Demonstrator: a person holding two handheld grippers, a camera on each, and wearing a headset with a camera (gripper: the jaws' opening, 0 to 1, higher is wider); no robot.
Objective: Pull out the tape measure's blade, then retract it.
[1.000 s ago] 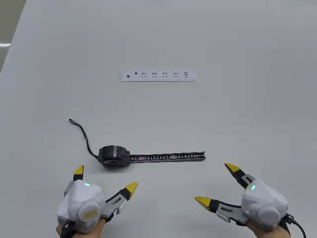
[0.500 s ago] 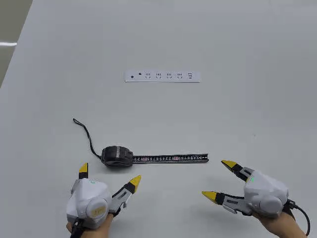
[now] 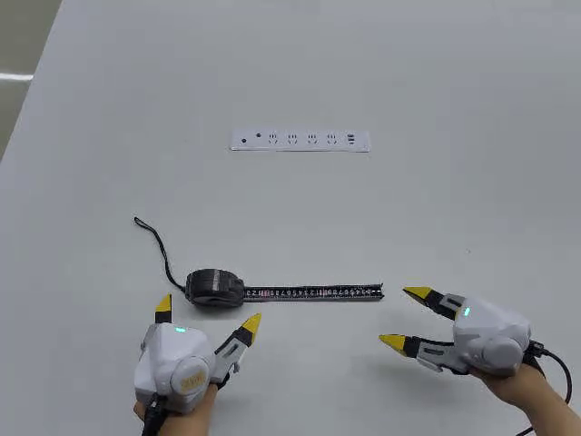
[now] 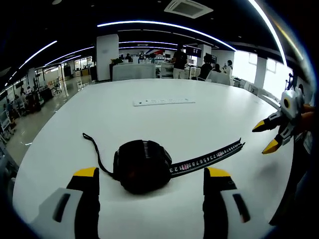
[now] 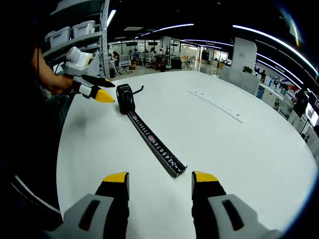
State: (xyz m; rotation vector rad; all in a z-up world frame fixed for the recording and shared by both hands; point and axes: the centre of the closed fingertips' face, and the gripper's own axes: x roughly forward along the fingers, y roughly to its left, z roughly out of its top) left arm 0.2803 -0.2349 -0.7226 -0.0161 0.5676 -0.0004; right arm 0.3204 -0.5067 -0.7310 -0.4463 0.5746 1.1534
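On table sits rounded tape measure (perhaps rubbery).

We found the worktop bright and evenly lit from overhead in the head view, with only faint, soft shadows under the left claw, the right claw and the tape measure. In both gripper views, ceiling light strips arced across the top of the frame and glared most at the upper right. Fisheye distortion bowed the worktop's edge, and the room behind looked dimmer and less sharp.
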